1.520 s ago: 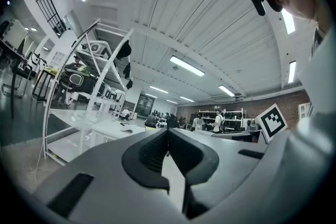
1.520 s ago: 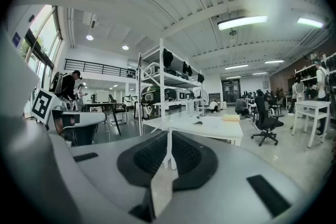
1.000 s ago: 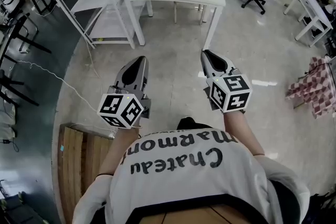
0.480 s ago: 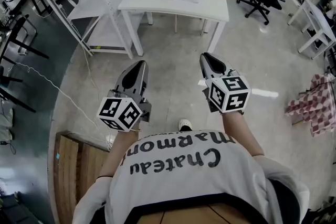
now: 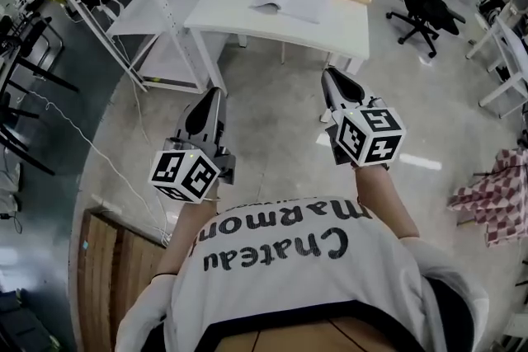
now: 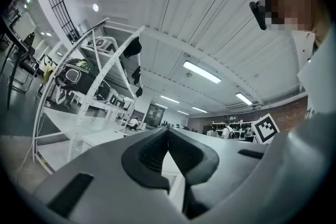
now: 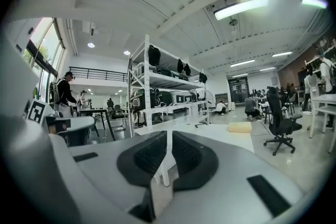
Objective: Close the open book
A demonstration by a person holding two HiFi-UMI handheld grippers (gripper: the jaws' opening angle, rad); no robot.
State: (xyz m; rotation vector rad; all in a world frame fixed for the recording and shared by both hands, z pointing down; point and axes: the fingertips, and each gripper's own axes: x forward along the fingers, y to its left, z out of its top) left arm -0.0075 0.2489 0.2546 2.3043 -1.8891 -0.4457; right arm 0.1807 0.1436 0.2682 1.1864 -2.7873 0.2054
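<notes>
The shirt (image 5: 285,288) seemingly reads "Chateau Marmon".

office chair (image 5: 426,6), metal rack (image 5: 157,0), checkered cloth (image 5: 495,206)

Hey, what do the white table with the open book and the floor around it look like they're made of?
Table: smooth matte white top, probably laminate or painted board, on white legs that look like painted metal. Floor: pale, faintly speckled and glossy with bright glare patches, likely polished stone or concrete.
</notes>
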